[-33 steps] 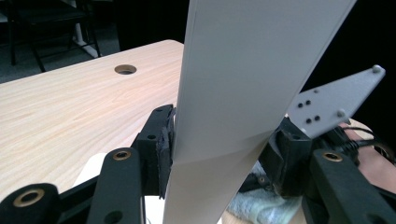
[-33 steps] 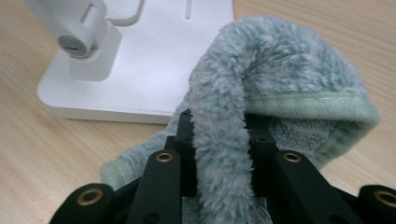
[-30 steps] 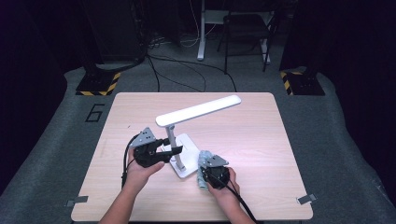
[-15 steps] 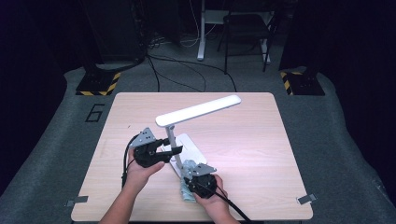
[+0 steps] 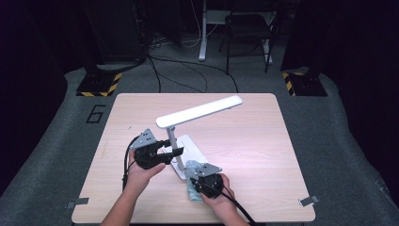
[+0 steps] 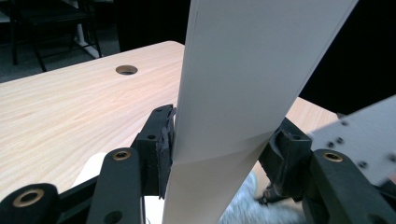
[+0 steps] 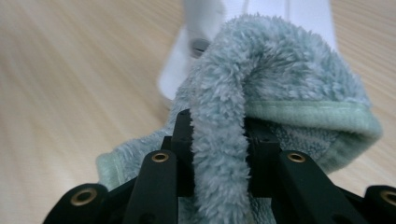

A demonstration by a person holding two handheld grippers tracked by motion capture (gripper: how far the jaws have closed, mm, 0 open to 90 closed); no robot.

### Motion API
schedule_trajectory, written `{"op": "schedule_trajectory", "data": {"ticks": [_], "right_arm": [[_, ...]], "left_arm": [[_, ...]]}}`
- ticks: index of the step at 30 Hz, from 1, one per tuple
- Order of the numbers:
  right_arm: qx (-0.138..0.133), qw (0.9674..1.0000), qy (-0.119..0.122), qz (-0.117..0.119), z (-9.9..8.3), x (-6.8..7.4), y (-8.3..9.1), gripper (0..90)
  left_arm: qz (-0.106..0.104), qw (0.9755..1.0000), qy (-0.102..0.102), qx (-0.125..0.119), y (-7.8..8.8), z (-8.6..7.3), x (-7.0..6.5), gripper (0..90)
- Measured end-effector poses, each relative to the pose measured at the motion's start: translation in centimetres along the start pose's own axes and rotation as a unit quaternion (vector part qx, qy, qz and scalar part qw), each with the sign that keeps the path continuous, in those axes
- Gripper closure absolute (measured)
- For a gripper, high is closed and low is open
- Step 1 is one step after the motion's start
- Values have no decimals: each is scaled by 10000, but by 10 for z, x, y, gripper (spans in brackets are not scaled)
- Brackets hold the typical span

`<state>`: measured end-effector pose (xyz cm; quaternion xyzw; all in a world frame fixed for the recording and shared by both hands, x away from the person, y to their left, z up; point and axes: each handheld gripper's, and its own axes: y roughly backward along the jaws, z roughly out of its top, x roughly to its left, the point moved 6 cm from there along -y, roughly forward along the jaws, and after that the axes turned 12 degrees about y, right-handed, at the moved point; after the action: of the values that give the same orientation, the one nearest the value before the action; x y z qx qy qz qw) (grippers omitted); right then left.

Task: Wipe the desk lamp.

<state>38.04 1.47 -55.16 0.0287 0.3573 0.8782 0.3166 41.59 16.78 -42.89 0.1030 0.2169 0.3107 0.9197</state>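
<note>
- Person's two hands at a light wooden table point(image 5: 263, 155), each holding a claw tool; white desk lamp point(image 5: 200, 113) standing between them.
- Left claw point(image 5: 173, 151) pinching the lamp's upright stem point(image 6: 233, 93) from both sides, pads pressed on the flat white post, apparently steadying it.
- Right claw point(image 7: 219, 154) pressed on a fold of fluffy pale grey-green cloth point(image 7: 280, 93), jaws having just eased open slightly with the cloth remaining between them.
- Key relation: cloth lying at the near corner of the lamp's flat white base point(image 5: 190, 146), touching it, directly ahead of the right claw; right hand point(image 5: 214, 188) nearer to it than the left.
- Lamp head: long, slim white bar, slanting up and away toward the table's far right.
- Cloth: plush pile, stitched hem, bunched and draped over the jaws.
</note>
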Motion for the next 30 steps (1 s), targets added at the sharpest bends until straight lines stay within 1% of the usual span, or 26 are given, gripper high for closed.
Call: {"op": "schedule_trajectory", "data": {"ticks": [2, 3, 4, 6, 7, 8, 9, 10, 11, 12, 13, 14, 15, 16, 17, 19, 20, 21, 22, 23, 24, 26, 27, 28, 29, 30], "right_arm": [[32, 10000, 24, -56, -4, -11, -1, 701], [22, 10000, -46, -83, -5, -17, -1, 702], [65, 9997, -89, -207, -7, -27, -1, 702], [119, 9992, -206, -328, -9, -36, -1, 702], [119, 9992, -206, -328, -9, -36, -1, 702], [178, 9982, -297, -491, -11, -47, -1, 702], [178, 9982, -297, -491, -11, -47, -1, 702], [190, 9977, -326, -565, -13, -57, -1, 701], [190, 9977, -326, -565, -13, -57, -1, 701], [218, 9965, -470, -650, -16, -65, -1, 700], [218, 9965, -470, -650, -16, -65, -1, 700], [207, 9961, -456, -723, -17, -71, 0, 700], [240, 9954, -550, -743, -19, -73, 1, 698], [225, 9949, -671, -720, -20, -78, 5, 693], [225, 9949, -671, -720, -20, -78, 5, 693], [174, 9949, -743, -664, -22, -80, 11, 686], [75, 9952, -740, -635, -22, -81, 16, 682], [75, 9952, -740, -635, -22, -81, 16, 682], [-29, 9955, -759, -572, -22, -80, 21, 677], [-29, 9955, -759, -572, -22, -80, 21, 677], [-76, 9957, -744, -550, -22, -80, 25, 676], [-199, 9964, -682, -460, -23, -74, 36, 672], [-199, 9964, -682, -460, -23, -74, 36, 672], [-275, 9969, -585, -446, -24, -72, 42, 669], [-275, 9969, -585, -446, -24, -72, 42, 669], [-294, 9970, -545, -460, -24, -72, 44, 665]], "left_arm": [[0, 10000, -9, 12, 0, 1, 0, 495], [13, 10000, -13, 15, 0, 1, 0, 495], [29, 10000, -20, 33, 0, 1, -1, 496], [31, 10000, -45, 57, 0, 1, -1, 496], [27, 10000, -38, 66, 0, 1, -1, 496], [40, 10000, -45, 73, 0, 1, -1, 496], [30, 9999, -56, 77, 0, 1, 0, 496], [19, 10000, -47, 70, 0, 1, 0, 496], [19, 10000, -47, 70, 0, 1, 0, 496], [17, 9999, -56, 89, 1, 1, 0, 495], [17, 9999, -56, 89, 1, 1, 0, 496], [0, 10000, -49, 72, 1, 1, 0, 496], [-24, 10000, -47, 74, 1, 1, 0, 496], [-58, 9999, -69, 80, 2, 1, 0, 496], [-80, 9999, -110, 71, 3, 0, 0, 496], [-97, 9999, -86, 71, 4, -1, 0, 498], [-114, 9999, -93, 68, 5, -1, 0, 498], [-129, 9998, -96, 74, 5, -1, -1, 498], [-164, 9997, -170, 117, 6, -1, 0, 499], [-164, 9997, -170, 117, 6, -1, 0, 499], [-169, 9997, -182, 64, 5, -1, -1, 499], [-218, 9995, -198, 97, 6, -2, -2, 499], [-218, 9995, -198, 97, 6, -2, -2, 499], [-272, 9993, -213, 108, 6, -2, -3, 498], [-272, 9993, -213, 108, 6, -2, -3, 499], [-329, 9991, -228, 124, 6, -3, -4, 499]]}}
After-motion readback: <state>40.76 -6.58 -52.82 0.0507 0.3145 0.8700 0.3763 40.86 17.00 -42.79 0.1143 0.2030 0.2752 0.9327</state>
